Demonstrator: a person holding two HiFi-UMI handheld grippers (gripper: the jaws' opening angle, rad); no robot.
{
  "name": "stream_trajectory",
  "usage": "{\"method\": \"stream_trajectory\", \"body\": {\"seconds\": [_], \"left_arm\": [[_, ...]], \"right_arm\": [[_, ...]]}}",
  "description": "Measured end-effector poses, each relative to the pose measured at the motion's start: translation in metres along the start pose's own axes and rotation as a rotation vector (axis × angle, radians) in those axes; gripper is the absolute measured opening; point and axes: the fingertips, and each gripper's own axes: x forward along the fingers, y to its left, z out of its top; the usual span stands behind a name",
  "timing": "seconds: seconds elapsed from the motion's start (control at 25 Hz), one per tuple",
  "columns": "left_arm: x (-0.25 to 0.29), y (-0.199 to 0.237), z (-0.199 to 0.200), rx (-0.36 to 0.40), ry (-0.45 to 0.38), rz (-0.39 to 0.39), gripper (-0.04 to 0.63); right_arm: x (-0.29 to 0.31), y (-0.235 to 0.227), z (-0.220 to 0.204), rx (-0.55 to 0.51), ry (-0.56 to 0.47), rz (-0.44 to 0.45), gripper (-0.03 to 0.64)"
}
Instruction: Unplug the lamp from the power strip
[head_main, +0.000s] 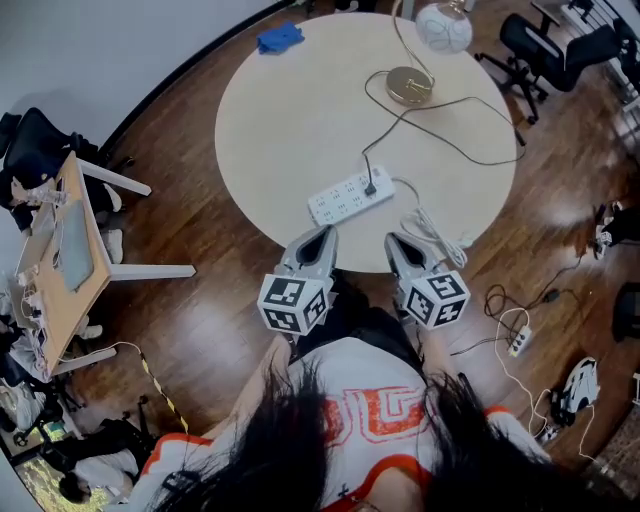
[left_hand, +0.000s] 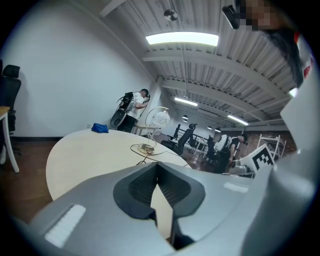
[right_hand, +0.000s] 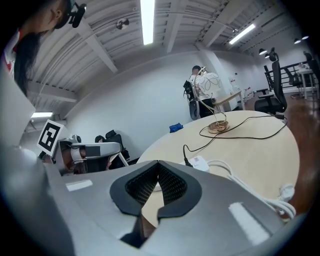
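Note:
A white power strip (head_main: 350, 195) lies near the front edge of the round table (head_main: 290, 120), with the lamp's black plug (head_main: 371, 187) in it. The black cord runs back to the brass lamp base (head_main: 409, 85) under a white globe (head_main: 443, 27). My left gripper (head_main: 322, 238) and right gripper (head_main: 394, 242) hover side by side at the table's front edge, just short of the strip, both shut and holding nothing. The right gripper view shows its shut gripper (right_hand: 158, 165) with the strip (right_hand: 201, 162) and plug (right_hand: 187, 155) just beyond. Beyond the left gripper (left_hand: 158, 168) stands the lamp (left_hand: 159, 118).
The strip's coiled white cable (head_main: 432, 235) hangs over the table's edge by my right gripper. A blue cloth (head_main: 279, 38) lies at the far side. Office chairs (head_main: 540, 45) stand at the right, a wooden desk (head_main: 60, 250) at the left, another strip (head_main: 518, 340) on the floor.

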Motion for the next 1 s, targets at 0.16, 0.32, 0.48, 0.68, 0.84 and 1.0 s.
{"method": "stream_trajectory", "body": {"seconds": [0.16, 0.32, 0.48, 0.68, 0.84, 1.0], "left_arm": [[0.029, 0.015, -0.006, -0.038, 0.022, -0.036, 0.002], [0.066, 0.028, -0.025, -0.011, 0.099, -0.071, 0.002], [0.101, 0.031, -0.046, 0.014, 0.187, -0.123, 0.002], [0.130, 0.034, -0.076, 0.079, 0.299, -0.160, 0.001], [0.143, 0.041, -0.094, 0.176, 0.372, -0.153, 0.001], [0.150, 0.047, -0.108, 0.160, 0.439, -0.147, 0.002]], "right_arm": [[0.012, -0.013, 0.006, 0.014, 0.002, -0.043, 0.002], [0.027, -0.027, 0.007, 0.009, 0.014, -0.086, 0.003], [0.039, -0.043, 0.005, -0.018, 0.047, -0.128, 0.003], [0.056, -0.057, 0.004, -0.034, 0.084, -0.156, 0.053], [0.077, -0.066, 0.000, -0.079, 0.142, -0.168, 0.085], [0.105, -0.071, -0.013, -0.157, 0.236, -0.169, 0.135]]}}
